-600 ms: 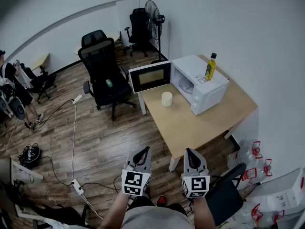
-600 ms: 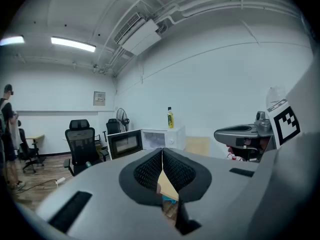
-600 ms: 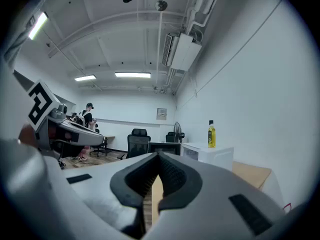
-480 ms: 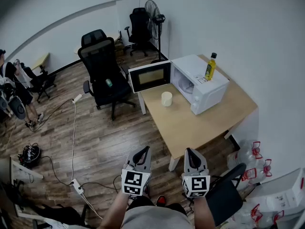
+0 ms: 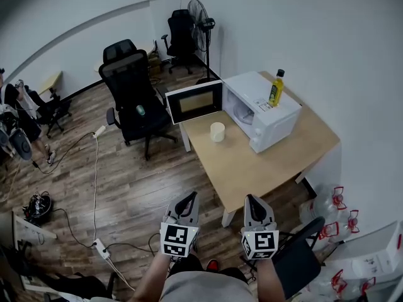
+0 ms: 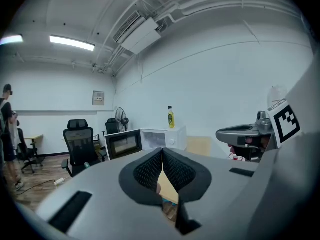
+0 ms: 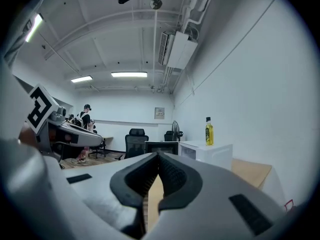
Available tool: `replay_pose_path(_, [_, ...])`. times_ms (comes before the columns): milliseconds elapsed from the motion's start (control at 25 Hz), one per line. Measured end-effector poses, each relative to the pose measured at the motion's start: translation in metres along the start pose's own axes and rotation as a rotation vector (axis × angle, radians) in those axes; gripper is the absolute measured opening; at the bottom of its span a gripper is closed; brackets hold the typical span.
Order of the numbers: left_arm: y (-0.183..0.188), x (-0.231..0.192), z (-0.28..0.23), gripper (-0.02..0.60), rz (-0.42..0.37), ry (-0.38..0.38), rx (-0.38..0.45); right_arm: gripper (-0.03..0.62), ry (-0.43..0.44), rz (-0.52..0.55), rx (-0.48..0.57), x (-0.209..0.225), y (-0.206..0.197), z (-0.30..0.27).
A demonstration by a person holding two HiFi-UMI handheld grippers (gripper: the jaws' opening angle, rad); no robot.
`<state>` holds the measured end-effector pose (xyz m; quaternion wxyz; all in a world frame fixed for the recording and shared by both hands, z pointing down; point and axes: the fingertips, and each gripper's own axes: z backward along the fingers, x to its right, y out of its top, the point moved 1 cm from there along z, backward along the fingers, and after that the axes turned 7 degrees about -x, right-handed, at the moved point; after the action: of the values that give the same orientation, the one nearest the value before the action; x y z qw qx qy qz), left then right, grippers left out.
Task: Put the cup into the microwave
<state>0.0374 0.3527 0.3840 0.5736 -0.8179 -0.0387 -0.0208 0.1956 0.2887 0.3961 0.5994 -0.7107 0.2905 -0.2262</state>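
A pale cup [image 5: 217, 131] stands on the wooden table [image 5: 264, 162], in front of a white microwave [image 5: 264, 110] whose door [image 5: 194, 102] hangs open to the left. A yellow oil bottle [image 5: 275, 89] stands on top of the microwave. Both grippers are held close to my body, well short of the table. The left gripper [image 5: 186, 202] is shut with nothing in it, its pads [image 6: 155, 169] meeting. The right gripper [image 5: 252, 205] is also shut and empty. The microwave [image 6: 162, 138] and bottle [image 7: 208, 131] show far off in both gripper views.
A black office chair [image 5: 135, 102] stands left of the table by the open door. A fan [image 5: 203, 24] and another chair [image 5: 181, 36] stand at the back. Cables and a power strip [image 5: 101, 248] lie on the wood floor. A black chair [image 5: 296, 257] is at my right. People stand far left.
The head view has shifted slightly, so the table and microwave sit a little further left and up in the picture. Both grippers keep their place and stay shut.
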Motion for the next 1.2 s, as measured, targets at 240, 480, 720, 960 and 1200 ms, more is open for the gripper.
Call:
replay_pose_path(240, [0.005, -0.016, -0.033, 0.025, -0.008, -0.007, 0.007, 0.017, -0.018, 0.001, -0.007, 0.012, 0.001, -0.029])
replay_pose_path(480, [0.019, -0.054, -0.095, 0.025, -0.021, -0.038, 0.011, 0.017, -0.071, -0.001, -0.018, 0.031, 0.003, -0.086])
replay_pose_path(720, [0.033, -0.089, -0.176, 0.025, -0.022, -0.123, -0.022, 0.017, -0.150, -0.041, -0.034, 0.056, 0.015, -0.153])
replay_pose_path(960, [0.031, -0.116, -0.251, 0.025, -0.025, -0.188, -0.082, 0.017, -0.201, -0.076, -0.076, 0.074, 0.013, -0.214])
replay_pose_path(1200, [0.016, -0.128, -0.312, 0.025, -0.034, -0.244, -0.142, 0.017, -0.231, -0.121, -0.161, 0.087, -0.019, -0.262])
